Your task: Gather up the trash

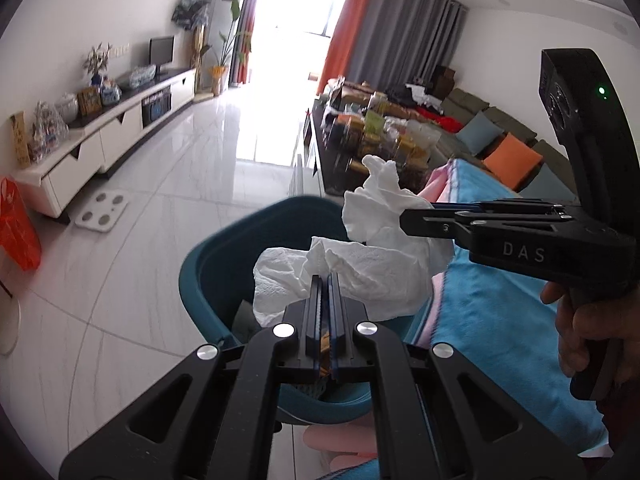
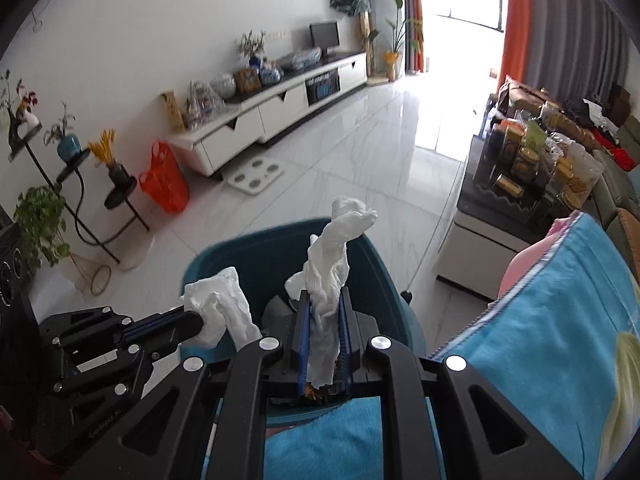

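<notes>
Two crumpled white tissues hang over the teal bin (image 1: 208, 264) at lower centre, one tissue (image 1: 344, 276) pinched tight in the left gripper (image 1: 325, 280), the other tissue (image 2: 332, 264) clamped in the right gripper (image 2: 325, 294), blue blanket (image 2: 540, 320) at lower right.

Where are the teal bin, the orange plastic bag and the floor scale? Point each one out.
teal bin (image 2: 256, 248): right wrist view, on its far inner wall.
orange plastic bag (image 2: 166, 184): right wrist view, on its front face.
floor scale (image 1: 102, 212): left wrist view, on its top plate.
</notes>
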The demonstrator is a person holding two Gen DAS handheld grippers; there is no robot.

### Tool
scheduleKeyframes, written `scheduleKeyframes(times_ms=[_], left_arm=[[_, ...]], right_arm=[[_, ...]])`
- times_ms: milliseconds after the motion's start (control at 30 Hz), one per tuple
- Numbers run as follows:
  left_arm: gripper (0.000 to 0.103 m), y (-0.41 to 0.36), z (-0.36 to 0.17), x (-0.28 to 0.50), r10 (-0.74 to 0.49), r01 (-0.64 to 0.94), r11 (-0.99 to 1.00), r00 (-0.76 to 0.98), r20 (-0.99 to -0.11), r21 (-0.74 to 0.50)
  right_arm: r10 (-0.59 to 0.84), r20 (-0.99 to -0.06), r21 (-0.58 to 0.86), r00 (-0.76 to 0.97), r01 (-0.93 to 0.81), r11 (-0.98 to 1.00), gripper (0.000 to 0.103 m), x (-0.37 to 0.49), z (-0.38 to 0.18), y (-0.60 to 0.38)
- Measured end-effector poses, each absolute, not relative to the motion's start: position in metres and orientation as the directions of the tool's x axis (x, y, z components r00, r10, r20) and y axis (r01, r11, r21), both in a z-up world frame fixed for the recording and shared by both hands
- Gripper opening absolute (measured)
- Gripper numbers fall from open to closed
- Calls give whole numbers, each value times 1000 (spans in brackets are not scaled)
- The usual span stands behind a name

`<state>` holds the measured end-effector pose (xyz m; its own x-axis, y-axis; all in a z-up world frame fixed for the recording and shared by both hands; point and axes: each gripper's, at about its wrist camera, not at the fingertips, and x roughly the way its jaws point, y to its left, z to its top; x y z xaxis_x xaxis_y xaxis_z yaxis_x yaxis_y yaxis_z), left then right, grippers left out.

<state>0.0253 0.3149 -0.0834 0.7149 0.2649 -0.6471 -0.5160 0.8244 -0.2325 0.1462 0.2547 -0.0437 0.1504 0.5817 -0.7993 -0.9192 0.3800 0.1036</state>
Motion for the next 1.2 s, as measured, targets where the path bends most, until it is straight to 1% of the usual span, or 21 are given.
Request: scheduleKeyframes(times_ms=[133, 333, 367, 400, 433, 467, 500, 533, 667, 733, 800, 833, 867, 900, 967, 1000, 1067, 1100, 1133, 1200], left_arm=[[3, 324, -103, 36, 247, -524, 815, 702, -668, -249], [4, 326, -126, 56, 245, -543, 804, 672, -699, -241], [4, 329, -130, 58, 243, -544, 803, 669, -702, -241], [6, 330, -132, 62, 247, -550, 800, 665, -704, -239], [9, 331, -134, 64, 247, -552, 798, 663, -707, -240], [13, 332, -136, 67, 244, -553, 798, 660, -711, -239], [25, 333, -138, 71, 241, -552, 799, 658, -713, -239], [31, 334, -139, 72, 241, -553, 798, 656, -715, -238], [40, 337, -139, 75, 255, -563, 792, 658, -709, -238], [49, 338, -135, 73, 266, -567, 789, 664, -699, -238], [53, 337, -132, 67, 275, -570, 786, 669, -691, -239], [58, 338, -129, 62, 280, -573, 783, 672, -686, -241], [61, 338, -124, 60, 291, -577, 780, 678, -676, -242], [69, 339, -120, 56, 308, -584, 776, 679, -666, -237], [76, 339, -112, 48, 333, -598, 766, 681, -652, -234], [81, 343, -108, 42, 344, -607, 759, 680, -648, -233], [83, 346, -100, 31, 366, -623, 746, 678, -637, -234], [86, 347, -96, 28, 372, -626, 743, 680, -632, -236], [89, 347, -94, 22, 380, -631, 740, 679, -628, -234], [91, 343, -85, 17, 396, -633, 741, 682, -614, -225]], right_arm=[[530, -839, 92, 119, -931, 354, 15, 146, -61, 269], [496, -861, 84, 109, -933, 350, 17, 146, -73, 278], [494, -863, 85, 108, -933, 351, 18, 146, -74, 279], [492, -864, 87, 106, -932, 353, 22, 145, -75, 279], [491, -865, 88, 106, -931, 355, 24, 146, -74, 279], [491, -865, 89, 107, -929, 359, 29, 147, -74, 279], [491, -865, 94, 103, -928, 360, 36, 148, -74, 279], [494, -864, 95, 104, -928, 361, 38, 150, -73, 279], [504, -856, 100, 110, -923, 371, 41, 155, -70, 276], [513, -852, 109, 109, -920, 377, 44, 157, -68, 273], [521, -846, 115, 112, -917, 383, 47, 160, -66, 270], [528, -842, 120, 114, -914, 388, 47, 160, -64, 268], [533, -839, 124, 114, -913, 390, 50, 161, -63, 267], [539, -835, 130, 111, -911, 391, 51, 162, -62, 266], [547, -829, 134, 113, -911, 390, 53, 162, -60, 265], [550, -828, 136, 113, -910, 391, 59, 162, -59, 265], [558, -822, 138, 115, -910, 391, 61, 163, -58, 262], [562, -819, 139, 116, -910, 391, 61, 163, -57, 262], [568, -814, 139, 120, -910, 391, 63, 162, -54, 260], [588, -797, 135, 137, -909, 395, 69, 159, -46, 251]])
